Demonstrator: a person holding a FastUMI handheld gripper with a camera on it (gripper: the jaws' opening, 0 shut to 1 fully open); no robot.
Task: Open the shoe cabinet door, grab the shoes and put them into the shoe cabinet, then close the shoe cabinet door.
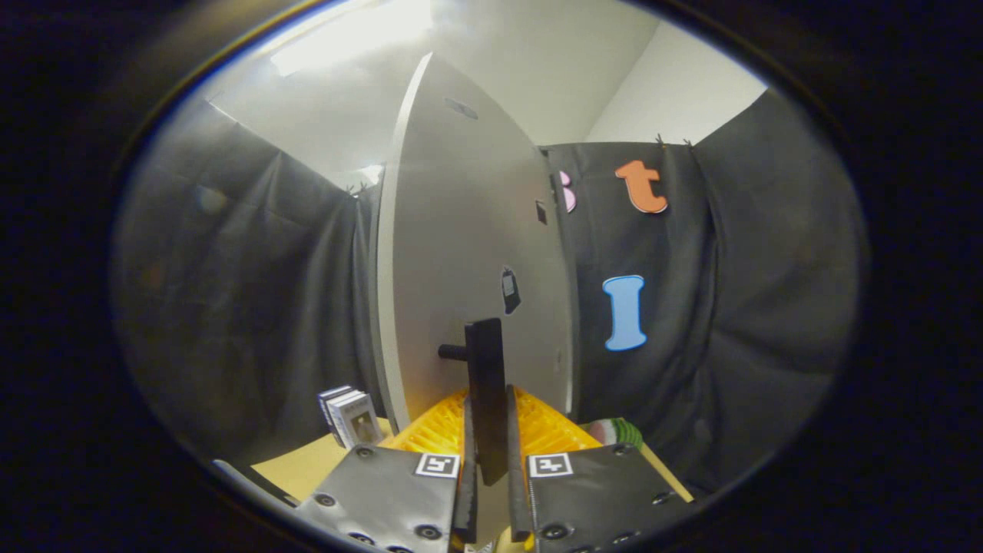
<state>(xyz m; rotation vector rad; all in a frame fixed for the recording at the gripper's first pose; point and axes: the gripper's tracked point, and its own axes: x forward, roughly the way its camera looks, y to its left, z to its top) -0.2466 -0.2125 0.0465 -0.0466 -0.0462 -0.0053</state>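
The fingers [491, 491] are clamped on the dark flat handle [486, 392] of the shoe cabinet door [468, 253], one finger pressing each face of it. The door stands tall at twelve o'clock from the fingers, seen nearly edge-on and swung partly out. It looks like a stiff, light panel that should turn freely on its hinges; the handle is the sensible hold, rigid on its short peg. A yellow ribbed rack [537, 430] lies just beyond the fingers on the desk [307, 468], and a small box [352, 416] stands at ten o'clock. The cabinet's inside and any shoes are hidden; the striped thing [618, 432] at two o'clock is too cut off to name.
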